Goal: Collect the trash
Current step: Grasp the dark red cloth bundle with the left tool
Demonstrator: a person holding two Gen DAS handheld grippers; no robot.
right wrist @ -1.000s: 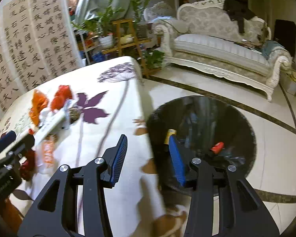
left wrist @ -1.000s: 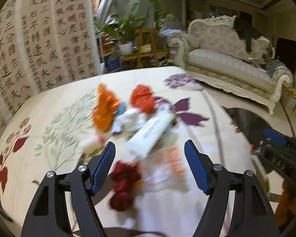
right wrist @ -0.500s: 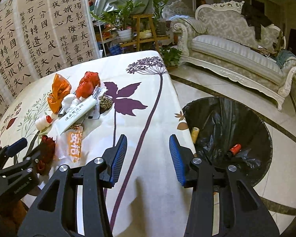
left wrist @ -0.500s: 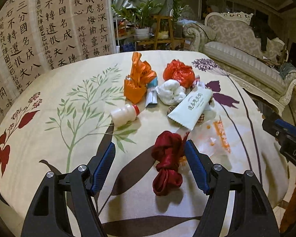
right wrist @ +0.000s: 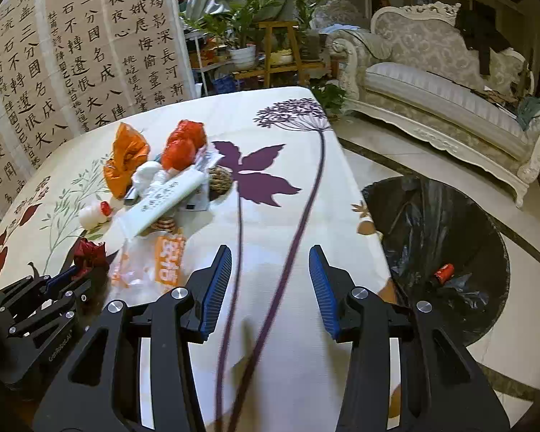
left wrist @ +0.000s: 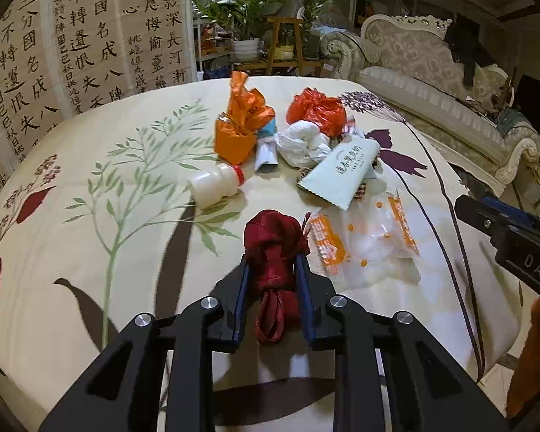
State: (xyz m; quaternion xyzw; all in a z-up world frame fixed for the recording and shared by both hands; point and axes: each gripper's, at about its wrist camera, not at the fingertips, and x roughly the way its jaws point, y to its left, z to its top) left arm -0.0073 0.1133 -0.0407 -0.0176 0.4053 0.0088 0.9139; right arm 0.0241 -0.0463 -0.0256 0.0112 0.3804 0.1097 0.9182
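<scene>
A dark red cloth bundle (left wrist: pixel 270 234) lies on the flowered tablecloth (left wrist: pixel 90 252), near the front. My left gripper (left wrist: pixel 273 262) is closing on it, both blue pads pressed against its sides. Behind it lie a small white bottle (left wrist: pixel 216 185), an orange bag (left wrist: pixel 239 122), a red-orange bag (left wrist: pixel 316 109), a crumpled white bag (left wrist: pixel 302 142), a pale green tube (left wrist: pixel 342 169) and a clear orange-printed wrapper (left wrist: pixel 370 244). My right gripper (right wrist: pixel 270 252) hangs open over bare cloth, nothing between its fingers. The bin with a black liner (right wrist: pixel 450 244) stands on the floor to its right.
The table's right edge (right wrist: pixel 378 244) drops off beside the bin, which holds a red can (right wrist: pixel 444 273). A pale sofa (right wrist: pixel 450 82) stands beyond the tiled floor. A calligraphy screen (right wrist: pixel 72 54) and a plant stand (right wrist: pixel 280 54) are behind the table.
My left gripper has dropped to the red bundle and closed onto it. The right gripper has swung left from above the bin to over the tablecloth, still open.
</scene>
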